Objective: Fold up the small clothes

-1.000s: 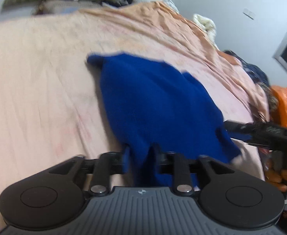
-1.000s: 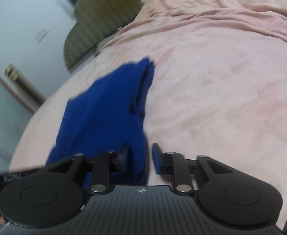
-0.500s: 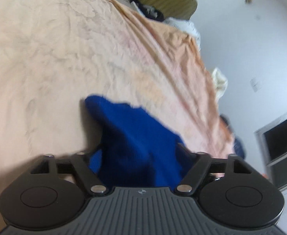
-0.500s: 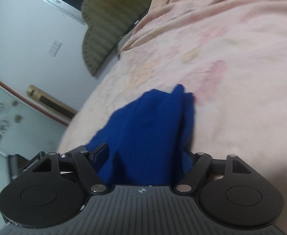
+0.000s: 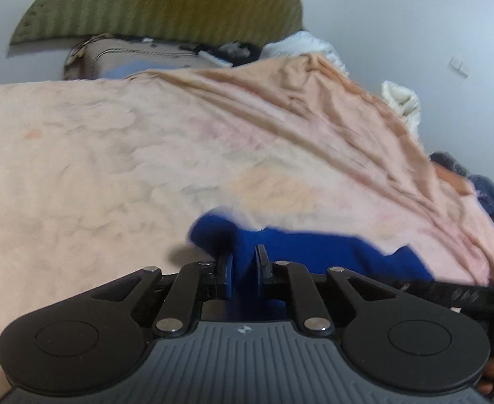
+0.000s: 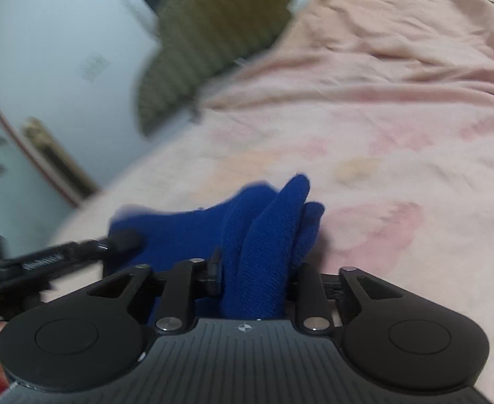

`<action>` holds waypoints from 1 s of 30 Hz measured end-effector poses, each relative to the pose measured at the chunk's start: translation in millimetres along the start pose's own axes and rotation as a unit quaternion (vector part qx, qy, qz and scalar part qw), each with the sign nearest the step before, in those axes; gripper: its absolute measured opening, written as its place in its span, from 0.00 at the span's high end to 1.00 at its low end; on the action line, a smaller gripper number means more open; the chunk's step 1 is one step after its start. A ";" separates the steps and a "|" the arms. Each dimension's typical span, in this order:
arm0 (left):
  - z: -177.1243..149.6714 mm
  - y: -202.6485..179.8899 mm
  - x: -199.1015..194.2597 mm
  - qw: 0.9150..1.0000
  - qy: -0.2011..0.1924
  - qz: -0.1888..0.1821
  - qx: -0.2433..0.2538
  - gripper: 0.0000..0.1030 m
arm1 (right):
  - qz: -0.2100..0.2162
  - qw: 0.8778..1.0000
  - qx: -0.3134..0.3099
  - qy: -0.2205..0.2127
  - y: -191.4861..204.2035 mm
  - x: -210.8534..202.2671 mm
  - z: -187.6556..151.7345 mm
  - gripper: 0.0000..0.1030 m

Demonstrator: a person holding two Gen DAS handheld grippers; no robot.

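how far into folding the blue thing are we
Started: the blue garment looks bunched and doubled over on the pink bedsheet. In hand: the left gripper and right gripper each pinch an edge. Left: laying it flat, squaring the fold and releasing.

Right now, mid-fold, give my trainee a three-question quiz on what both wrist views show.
1. True or false: the left claw is shut on the blue cloth.
2. The cloth lies on: A) a wooden table B) a pink bedsheet C) a tiled floor.
3. Fill in: at the head of the bed stands an olive ___.

Key: 1 true; 2 B; 3 headboard.
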State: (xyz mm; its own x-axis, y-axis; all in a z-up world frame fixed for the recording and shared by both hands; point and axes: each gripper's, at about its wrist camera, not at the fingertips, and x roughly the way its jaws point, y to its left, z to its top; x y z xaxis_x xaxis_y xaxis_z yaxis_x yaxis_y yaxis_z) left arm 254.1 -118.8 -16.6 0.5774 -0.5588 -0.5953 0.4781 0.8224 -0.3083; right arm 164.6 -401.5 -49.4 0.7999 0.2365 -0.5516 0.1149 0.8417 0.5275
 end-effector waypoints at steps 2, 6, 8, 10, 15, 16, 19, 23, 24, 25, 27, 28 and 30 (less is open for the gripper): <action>-9.1 -2.4 -18.6 1.000 -0.007 -0.017 -0.002 0.85 | -0.009 1.000 0.023 -0.002 -7.8 -3.6 -3.4 0.53; -41.2 -13.3 -63.2 0.999 0.007 -0.037 0.000 0.48 | -0.045 0.998 0.036 -0.037 -6.6 -47.9 -15.1 0.36; -62.9 -16.7 -83.3 0.997 0.025 -0.070 -0.012 0.37 | -0.047 0.997 0.051 -0.038 -14.0 -71.9 -29.7 0.35; -85.8 -16.0 -98.1 0.993 0.038 -0.103 -0.035 0.36 | -0.012 0.997 0.066 -0.025 -19.8 -92.1 -49.2 0.34; -117.6 -8.5 -116.9 0.985 0.061 -0.132 -0.091 0.36 | 0.030 0.995 0.091 0.017 -31.0 -121.1 -98.3 0.33; -122.3 -7.4 -117.0 0.982 0.070 -0.141 -0.103 0.37 | 0.043 0.995 0.091 0.023 -30.8 -125.1 -106.7 0.33; -131.9 -7.5 -114.8 0.983 0.079 -0.125 -0.112 0.71 | 0.072 0.994 0.069 0.040 -20.9 -129.3 -124.7 0.40; -130.3 6.7 -121.4 0.976 0.081 -0.123 -0.158 0.92 | 0.047 0.997 0.036 0.051 -2.0 -124.3 -130.9 0.82; -129.9 7.2 -128.6 0.977 0.077 -0.121 -0.157 0.93 | 0.046 0.997 0.038 0.048 0.3 -124.9 -131.9 0.83; -129.3 5.4 -135.1 0.980 0.073 -0.113 -0.149 0.93 | 0.045 0.997 0.033 0.044 3.2 -129.3 -132.3 0.84; -132.4 -1.3 -147.1 0.985 0.074 -0.095 -0.121 0.93 | 0.063 0.997 0.021 0.035 11.8 -143.3 -135.7 0.84; -135.5 -5.9 -150.3 0.988 0.079 -0.081 -0.103 0.93 | 0.070 0.997 0.014 0.034 15.1 -148.4 -138.1 0.84; -139.3 -19.2 -156.2 0.994 0.082 -0.045 -0.061 0.92 | 0.050 0.998 -0.011 0.044 22.0 -152.8 -143.5 0.83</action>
State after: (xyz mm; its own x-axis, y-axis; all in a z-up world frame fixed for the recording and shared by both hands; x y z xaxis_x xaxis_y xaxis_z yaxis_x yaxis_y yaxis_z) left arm 62.5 -32.4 -21.1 0.4154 -0.6147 -0.6705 0.4332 0.7818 -0.4484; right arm -39.6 -349.5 -46.2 0.7518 0.3604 -0.5522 0.0231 0.8225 0.5683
